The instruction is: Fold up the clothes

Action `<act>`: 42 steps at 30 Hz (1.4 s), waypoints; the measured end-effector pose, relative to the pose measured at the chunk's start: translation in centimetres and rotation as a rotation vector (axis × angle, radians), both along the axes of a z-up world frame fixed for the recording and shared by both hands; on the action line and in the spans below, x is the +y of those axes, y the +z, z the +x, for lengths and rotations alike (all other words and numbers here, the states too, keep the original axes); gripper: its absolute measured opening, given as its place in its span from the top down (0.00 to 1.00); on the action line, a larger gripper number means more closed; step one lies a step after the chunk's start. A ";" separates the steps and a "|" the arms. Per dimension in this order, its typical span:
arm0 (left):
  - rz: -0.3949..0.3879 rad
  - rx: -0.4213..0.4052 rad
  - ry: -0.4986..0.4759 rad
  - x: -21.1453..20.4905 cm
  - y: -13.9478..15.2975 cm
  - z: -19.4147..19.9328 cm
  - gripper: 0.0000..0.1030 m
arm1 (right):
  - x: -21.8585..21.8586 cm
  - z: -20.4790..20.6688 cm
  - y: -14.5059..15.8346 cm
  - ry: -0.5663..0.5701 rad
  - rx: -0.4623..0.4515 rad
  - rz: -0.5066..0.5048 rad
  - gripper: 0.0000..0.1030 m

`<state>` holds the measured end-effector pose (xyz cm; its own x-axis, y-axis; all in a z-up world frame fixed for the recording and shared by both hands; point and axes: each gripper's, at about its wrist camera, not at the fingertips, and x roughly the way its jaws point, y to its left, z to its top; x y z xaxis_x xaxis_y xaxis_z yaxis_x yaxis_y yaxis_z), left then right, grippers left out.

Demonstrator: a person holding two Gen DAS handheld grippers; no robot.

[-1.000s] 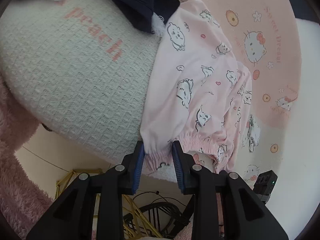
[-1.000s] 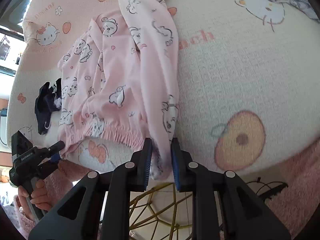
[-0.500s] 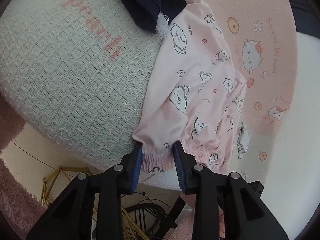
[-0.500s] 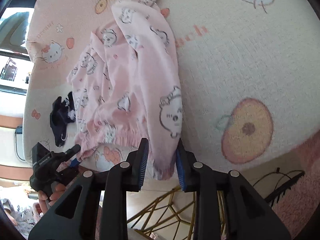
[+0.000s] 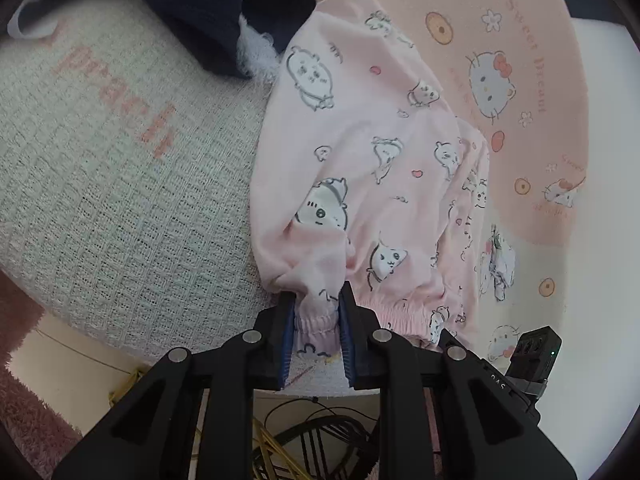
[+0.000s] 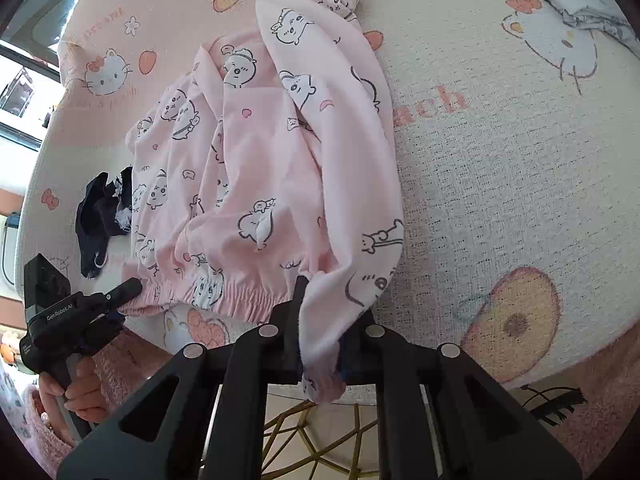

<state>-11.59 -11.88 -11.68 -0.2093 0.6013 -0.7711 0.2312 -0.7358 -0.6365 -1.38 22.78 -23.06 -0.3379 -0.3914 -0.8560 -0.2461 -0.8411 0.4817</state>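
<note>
The pink pajama pants [image 6: 256, 152] printed with small cartoon animals lie rumpled on the bed, gathered elastic waistband nearest, legs stretching far, apparently folded over on the right.

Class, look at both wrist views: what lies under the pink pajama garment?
The pink pajama garment lies on a printed blanket. A dark garment sits beside it, touching. Anything beneath the pink fabric itself is covered.
</note>
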 end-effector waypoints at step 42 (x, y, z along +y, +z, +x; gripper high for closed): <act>-0.098 0.841 -0.324 6.2 40.0 -11.3 0.83 | 4.8 -2.5 40.3 -0.072 0.910 0.069 0.92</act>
